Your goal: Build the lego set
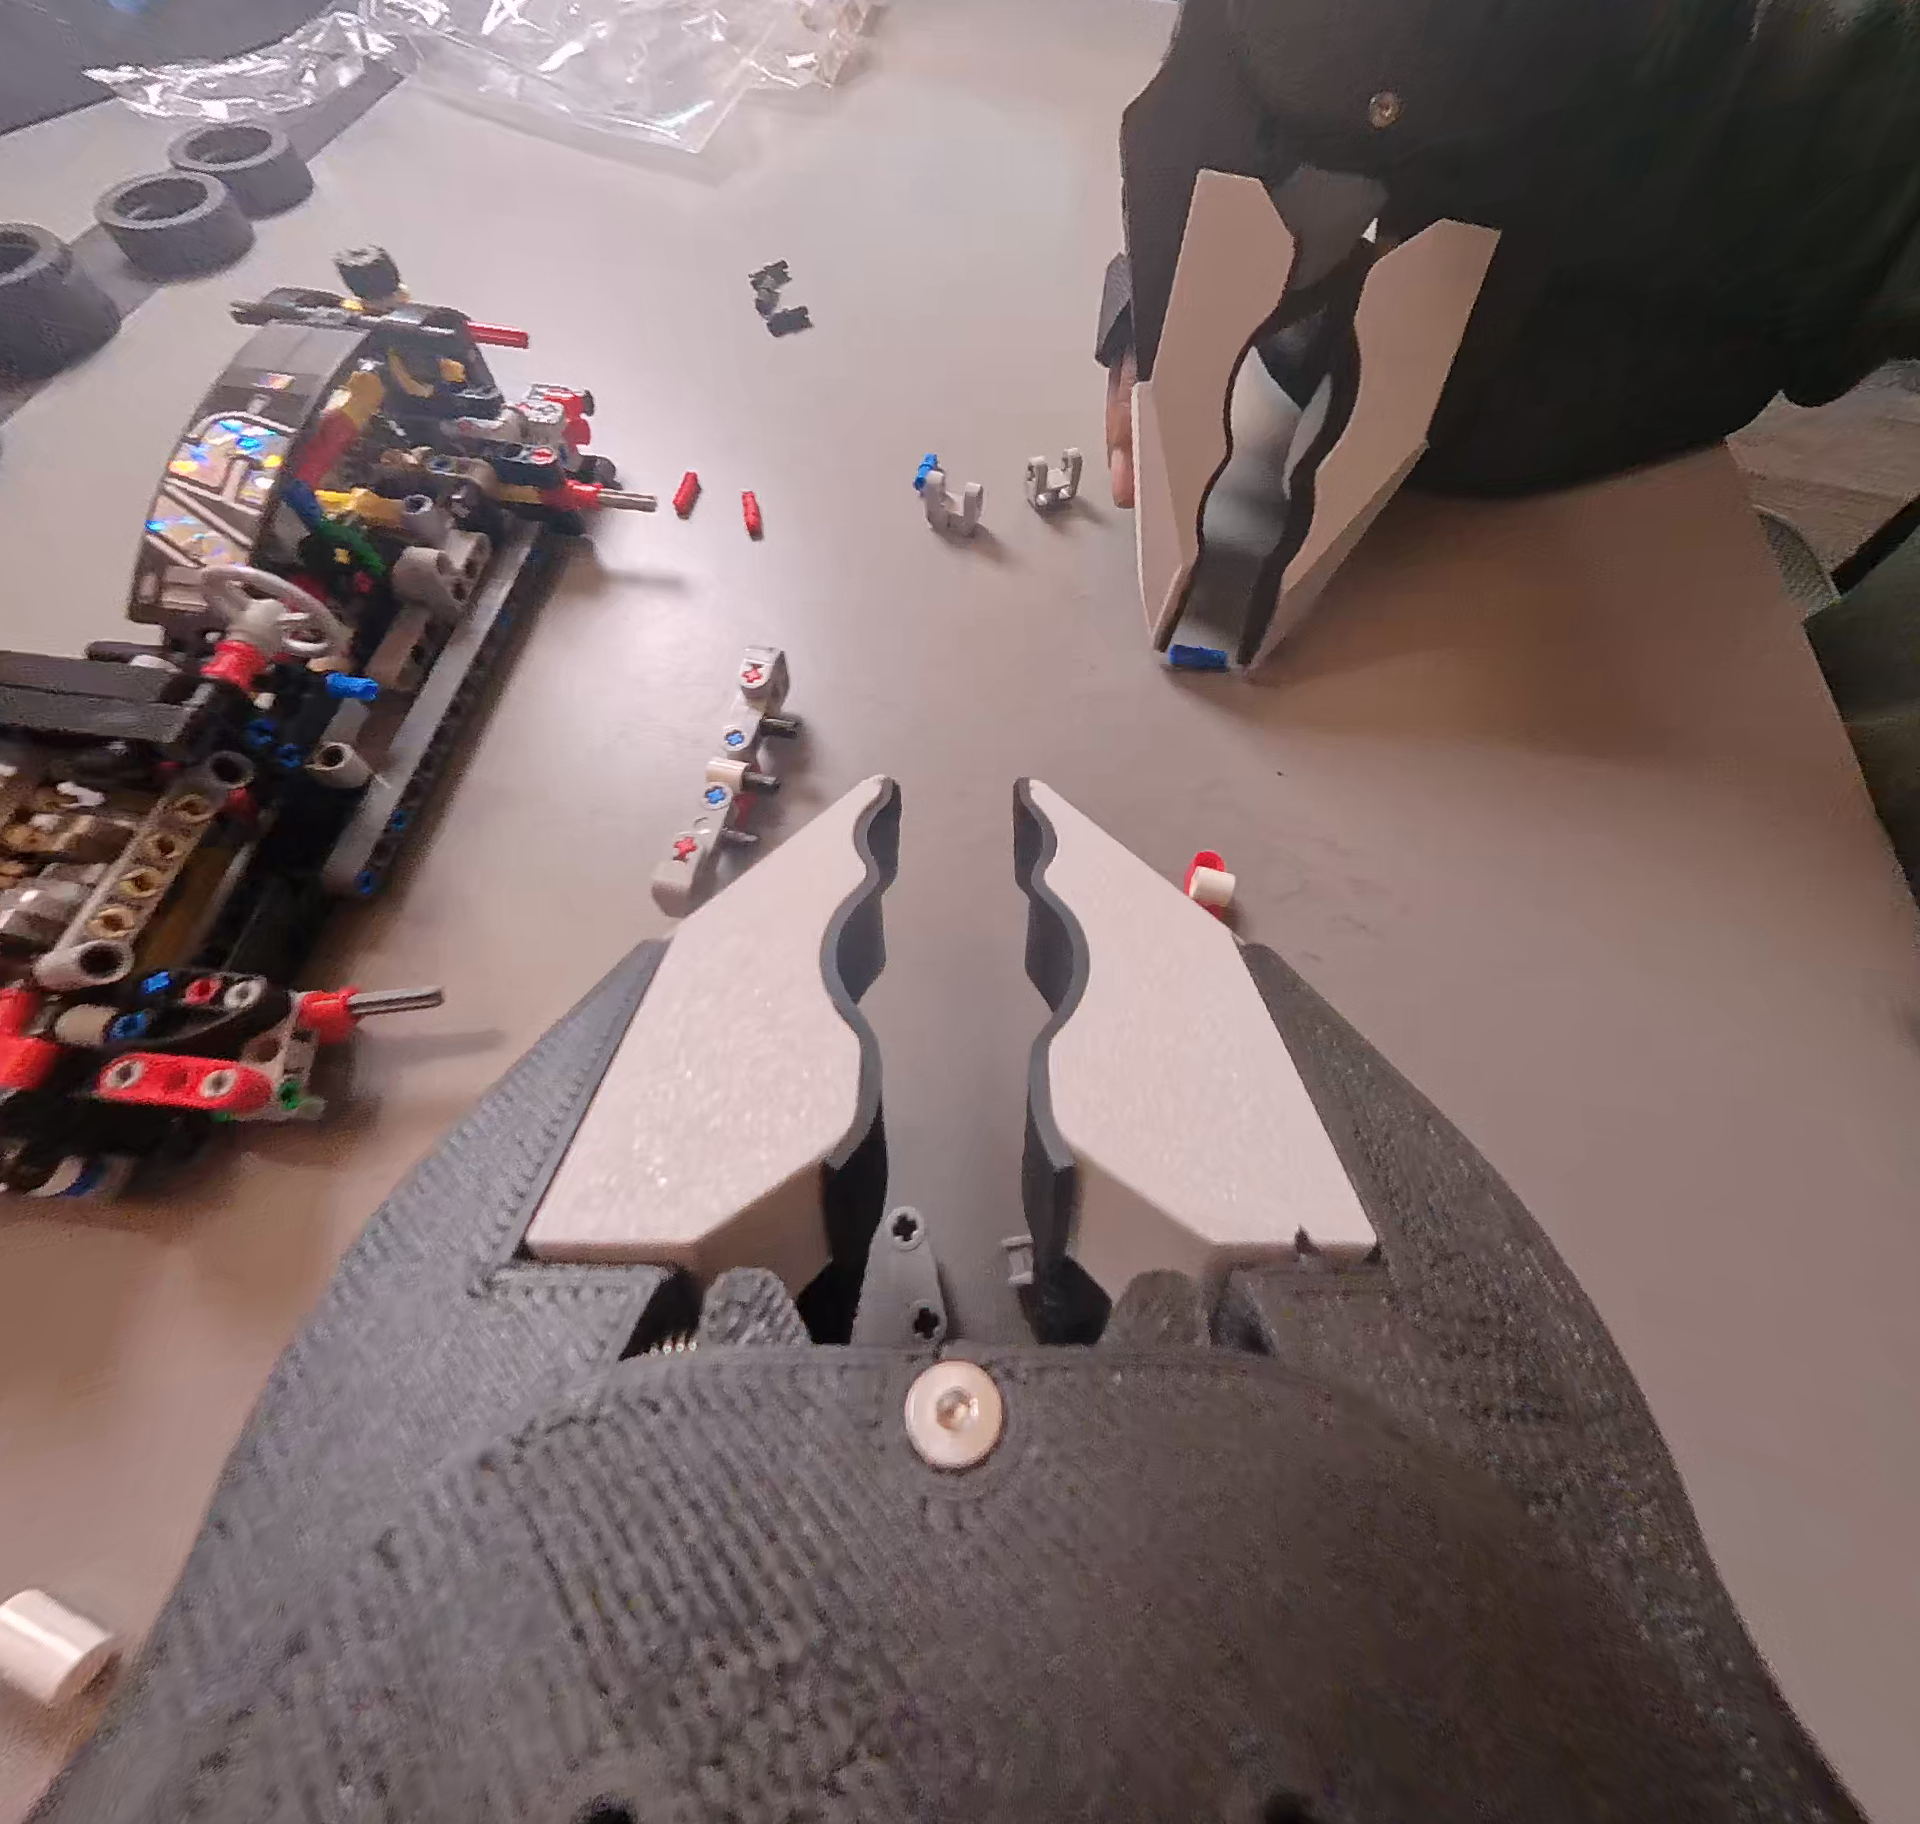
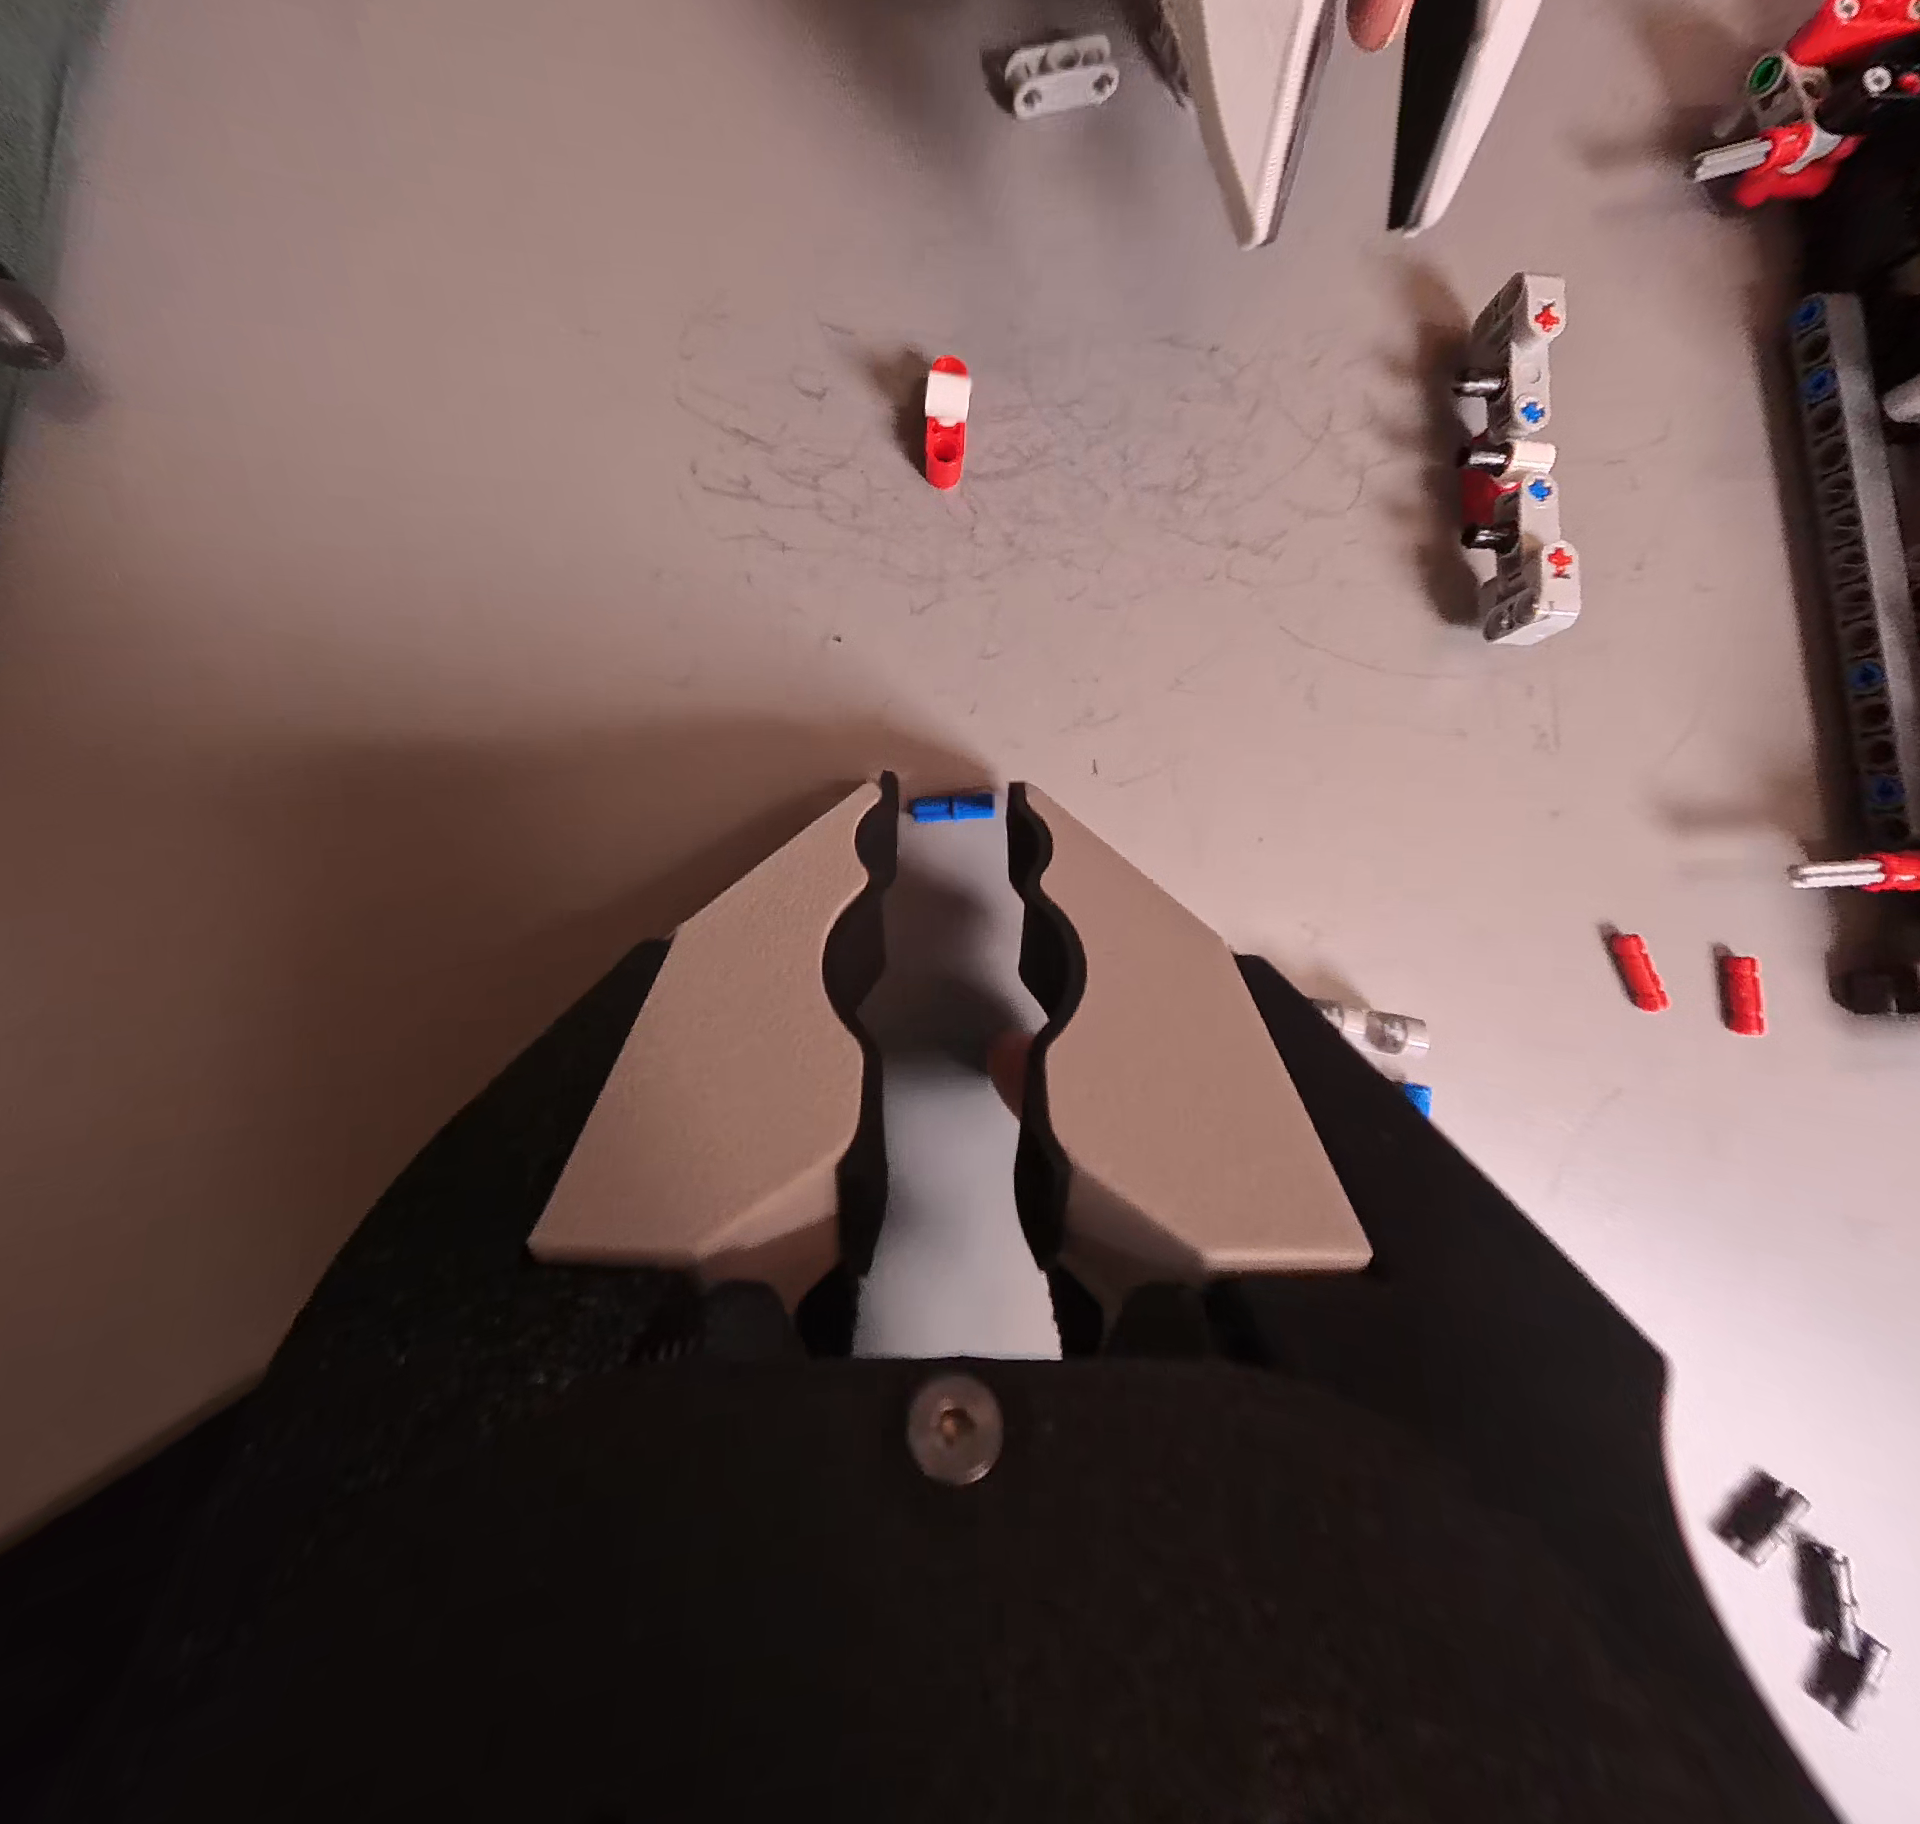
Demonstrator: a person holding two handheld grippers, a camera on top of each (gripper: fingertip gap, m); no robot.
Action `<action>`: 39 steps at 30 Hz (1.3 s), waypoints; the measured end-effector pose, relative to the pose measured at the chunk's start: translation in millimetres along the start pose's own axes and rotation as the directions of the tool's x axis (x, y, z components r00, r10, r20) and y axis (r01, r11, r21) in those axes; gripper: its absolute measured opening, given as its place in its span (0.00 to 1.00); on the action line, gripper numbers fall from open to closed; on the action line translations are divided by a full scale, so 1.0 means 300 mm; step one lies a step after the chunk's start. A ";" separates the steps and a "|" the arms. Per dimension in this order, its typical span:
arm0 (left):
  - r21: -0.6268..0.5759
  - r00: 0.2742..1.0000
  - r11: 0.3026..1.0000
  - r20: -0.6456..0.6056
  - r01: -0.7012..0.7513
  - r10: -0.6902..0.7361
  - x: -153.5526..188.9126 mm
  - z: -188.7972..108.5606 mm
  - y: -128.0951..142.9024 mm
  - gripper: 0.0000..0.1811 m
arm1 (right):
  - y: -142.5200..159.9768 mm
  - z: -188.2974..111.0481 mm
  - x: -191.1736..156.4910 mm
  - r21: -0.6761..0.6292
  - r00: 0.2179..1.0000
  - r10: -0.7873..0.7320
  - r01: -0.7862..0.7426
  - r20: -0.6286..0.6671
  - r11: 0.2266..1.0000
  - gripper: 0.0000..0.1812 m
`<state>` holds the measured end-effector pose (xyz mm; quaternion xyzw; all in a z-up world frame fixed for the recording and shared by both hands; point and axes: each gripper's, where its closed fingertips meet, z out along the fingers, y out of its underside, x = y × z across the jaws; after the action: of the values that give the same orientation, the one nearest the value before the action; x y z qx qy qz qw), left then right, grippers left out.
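Note:
My right gripper [image 2: 951, 789] is open and its tips rest on the table on either side of a small blue pin [image 2: 951, 806]. The pin lies flat between them with a sliver of space at each end. The left wrist view shows the same gripper [image 1: 1203, 644] and pin [image 1: 1200, 655]. My left gripper [image 1: 956, 792] is open and empty above the table; it also shows in the right wrist view [image 2: 1335, 228]. A partly built car chassis [image 1: 260, 631] lies at the left. A grey sub-assembly with red and blue axle ends [image 1: 727, 777] [image 2: 1522, 465] lies beside it.
A red and white piece [image 1: 1208, 881] [image 2: 945, 418] lies between the grippers. Two red pins [image 1: 686, 494], two grey connectors [image 1: 956, 507], black pieces [image 1: 779, 299], black tyres [image 1: 177, 216] and clear plastic bags [image 1: 623, 8] lie farther off. The table edge [image 1: 1808, 694] runs on the right.

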<state>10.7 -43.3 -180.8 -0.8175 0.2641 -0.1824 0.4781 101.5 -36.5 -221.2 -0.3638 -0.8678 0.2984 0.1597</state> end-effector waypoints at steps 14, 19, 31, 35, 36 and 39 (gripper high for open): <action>0.001 0.951 0.997 0.300 0.081 -0.078 -0.277 -0.298 0.085 0.02 | -0.128 -0.306 0.311 0.567 0.897 0.314 -0.090 -0.312 0.819 0.00; -0.101 0.997 0.992 0.037 0.076 -0.073 -0.108 -0.271 0.159 0.02 | -0.089 -0.337 0.359 0.591 0.860 0.366 -0.096 -0.356 0.801 0.00; -0.284 0.997 0.956 -0.005 -0.080 0.081 -0.023 -0.124 0.222 0.03 | -0.063 -0.219 0.259 0.402 0.934 0.189 -0.055 -0.302 0.914 0.03; -0.195 0.988 0.971 -0.094 -0.140 0.124 0.064 -0.036 0.112 0.03 | -0.030 -0.140 0.096 0.253 0.995 0.065 -0.043 -0.080 0.966 0.03; -0.190 0.983 0.969 -0.128 -0.158 0.135 0.095 -0.009 0.094 0.03 | -0.016 -0.121 0.066 0.211 0.998 0.048 -0.038 -0.043 0.977 0.03; -0.211 0.968 0.956 -0.188 -0.203 0.164 0.158 0.069 0.075 0.03 | 0.013 -0.073 0.022 0.115 1.000 0.029 -0.030 0.007 0.993 0.02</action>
<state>54.0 -67.0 -208.3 -0.8206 0.3976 -0.1740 0.3719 109.9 -20.5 -206.5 -0.3659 -0.8441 0.3514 0.1735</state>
